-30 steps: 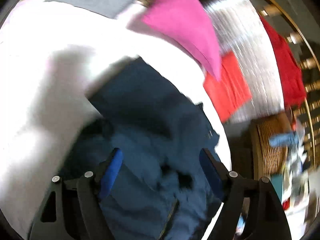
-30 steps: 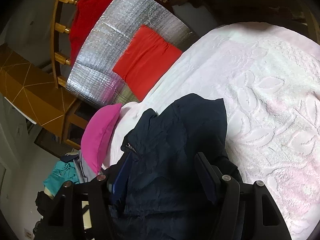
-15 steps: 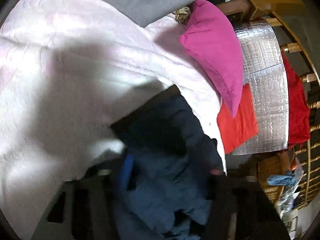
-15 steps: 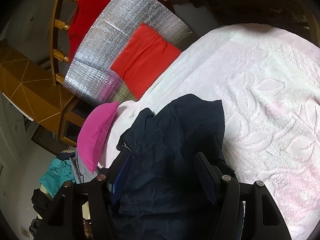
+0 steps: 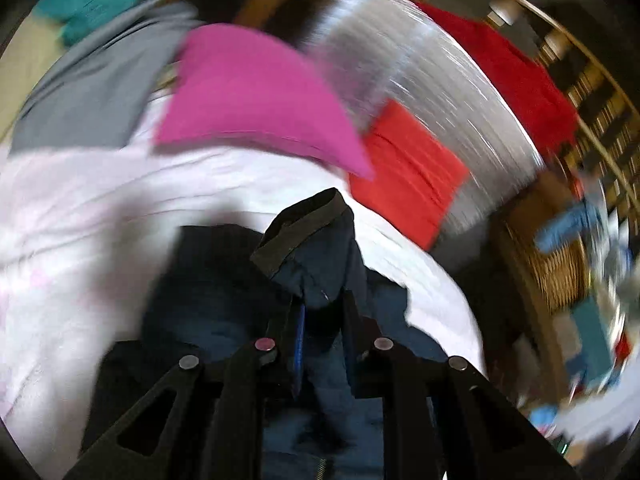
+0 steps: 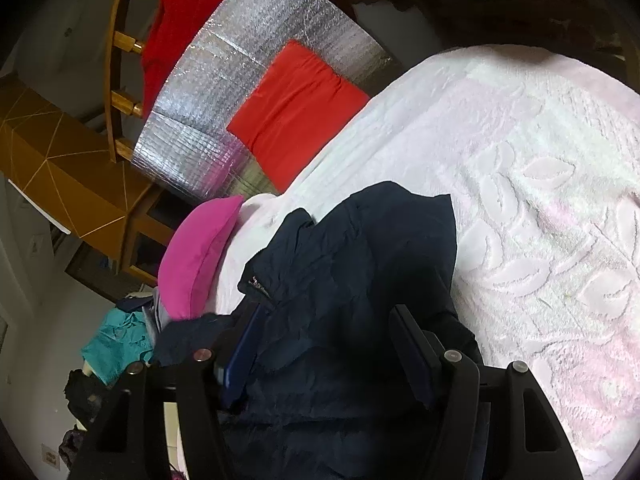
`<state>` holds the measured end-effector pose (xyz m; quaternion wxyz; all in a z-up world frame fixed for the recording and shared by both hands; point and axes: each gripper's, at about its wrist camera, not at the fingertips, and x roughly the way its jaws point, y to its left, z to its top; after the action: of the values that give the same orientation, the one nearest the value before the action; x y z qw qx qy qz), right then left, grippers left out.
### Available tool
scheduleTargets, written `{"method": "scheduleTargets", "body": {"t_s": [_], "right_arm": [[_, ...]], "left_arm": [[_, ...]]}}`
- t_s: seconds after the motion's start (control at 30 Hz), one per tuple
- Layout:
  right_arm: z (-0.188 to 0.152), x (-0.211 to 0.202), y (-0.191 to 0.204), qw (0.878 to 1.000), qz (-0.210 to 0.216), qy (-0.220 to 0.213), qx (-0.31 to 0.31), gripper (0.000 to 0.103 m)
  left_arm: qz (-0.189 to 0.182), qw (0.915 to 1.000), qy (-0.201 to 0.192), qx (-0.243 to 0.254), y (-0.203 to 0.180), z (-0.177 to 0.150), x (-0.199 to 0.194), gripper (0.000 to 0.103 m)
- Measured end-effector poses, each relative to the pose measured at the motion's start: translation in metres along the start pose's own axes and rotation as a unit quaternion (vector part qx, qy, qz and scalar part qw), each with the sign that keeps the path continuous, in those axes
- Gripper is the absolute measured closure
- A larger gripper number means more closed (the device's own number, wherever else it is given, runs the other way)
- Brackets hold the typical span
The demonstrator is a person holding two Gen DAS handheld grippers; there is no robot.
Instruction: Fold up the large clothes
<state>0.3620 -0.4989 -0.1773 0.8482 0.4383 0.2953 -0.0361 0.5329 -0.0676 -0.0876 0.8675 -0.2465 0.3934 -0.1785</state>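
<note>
Navy jacket [image 5: 320, 256] pinched in left claw [image 5: 320, 304]

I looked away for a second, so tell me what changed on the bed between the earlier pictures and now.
The left gripper has just been closing and is now shut on a fold of the navy jacket, lifting it off the white bedspread. The right gripper stayed open over the jacket, unmoved. The pink pillow kept its place.

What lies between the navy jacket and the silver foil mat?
Right wrist view: white bedspread, then the red folded cloth on the silver foil mat, beyond the navy jacket.
</note>
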Motion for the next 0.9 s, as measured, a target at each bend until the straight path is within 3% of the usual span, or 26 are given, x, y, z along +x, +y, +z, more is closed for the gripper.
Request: {"method": "scheduleTargets", "body": {"t_s": [0.13, 0.37, 0.43, 0.5, 0.53, 0.7, 0.83, 0.9], "right_arm": [[-0.001, 0.003, -0.001, 1.000, -0.007, 0.013, -0.001, 0.034], [0.002, 0.007, -0.015, 0.999, -0.001, 0.032, 0.026, 0.034], [0.003, 0.008, -0.019, 0.999, 0.003, 0.035, 0.036, 0.034], [0.003, 0.010, -0.023, 0.998, 0.008, 0.039, 0.044, 0.034], [0.003, 0.011, -0.025, 0.998, 0.012, 0.041, 0.050, 0.034], [0.000, 0.021, -0.029, 0.996, 0.031, 0.061, 0.066, 0.034], [-0.005, 0.031, -0.035, 0.992, 0.047, 0.077, 0.089, 0.034], [-0.007, 0.035, -0.038, 0.991, 0.050, 0.081, 0.097, 0.034]], "left_arm": [[-0.015, 0.9974, 0.032, 0.063, -0.059, -0.022, 0.025, 0.087], [-0.037, 0.9861, 0.082, 0.140, -0.116, -0.086, 0.048, 0.087], [-0.049, 0.9809, 0.095, 0.162, -0.126, -0.100, 0.048, 0.077], [-0.079, 0.9741, 0.116, 0.177, -0.134, -0.111, 0.042, 0.034], [-0.093, 0.9698, 0.125, 0.188, -0.139, -0.115, 0.035, 0.026], [-0.103, 0.9639, 0.065, 0.237, -0.144, -0.117, 0.000, 0.019], [-0.119, 0.9724, 0.035, 0.198, -0.110, -0.104, -0.012, 0.017], [-0.092, 0.9827, 0.020, 0.160, -0.085, -0.093, -0.008, 0.017]]}}
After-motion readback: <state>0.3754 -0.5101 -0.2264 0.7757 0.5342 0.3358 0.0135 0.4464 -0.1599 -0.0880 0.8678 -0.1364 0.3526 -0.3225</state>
